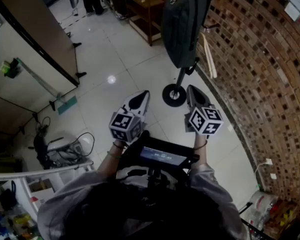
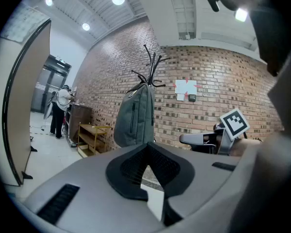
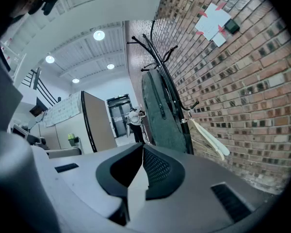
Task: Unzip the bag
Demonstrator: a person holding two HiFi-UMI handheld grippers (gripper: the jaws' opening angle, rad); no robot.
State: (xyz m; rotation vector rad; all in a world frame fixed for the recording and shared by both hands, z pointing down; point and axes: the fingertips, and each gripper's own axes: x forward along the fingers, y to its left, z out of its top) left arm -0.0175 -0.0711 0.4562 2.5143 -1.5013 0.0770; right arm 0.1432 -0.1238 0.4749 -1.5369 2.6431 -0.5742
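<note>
A dark grey-green backpack (image 1: 184,24) hangs zipped on a black coat stand (image 1: 174,95) by the brick wall, ahead of both grippers. The left gripper (image 1: 139,100) and the right gripper (image 1: 193,96) are held side by side at about the same height, short of the bag and apart from it. In the left gripper view the bag (image 2: 135,118) hangs beyond the left gripper (image 2: 146,150), whose jaws meet at the tips with nothing between them. The right gripper (image 3: 142,147) is likewise shut and empty, with the bag (image 3: 162,115) just right of its line.
A brick wall (image 1: 270,74) runs along the right. A white strap (image 1: 209,59) hangs from the stand. A wooden shelf (image 1: 145,9) stands behind the bag, a brown partition (image 1: 37,31) at left. A person (image 2: 60,111) stands far back. Cables and equipment (image 1: 55,144) lie lower left.
</note>
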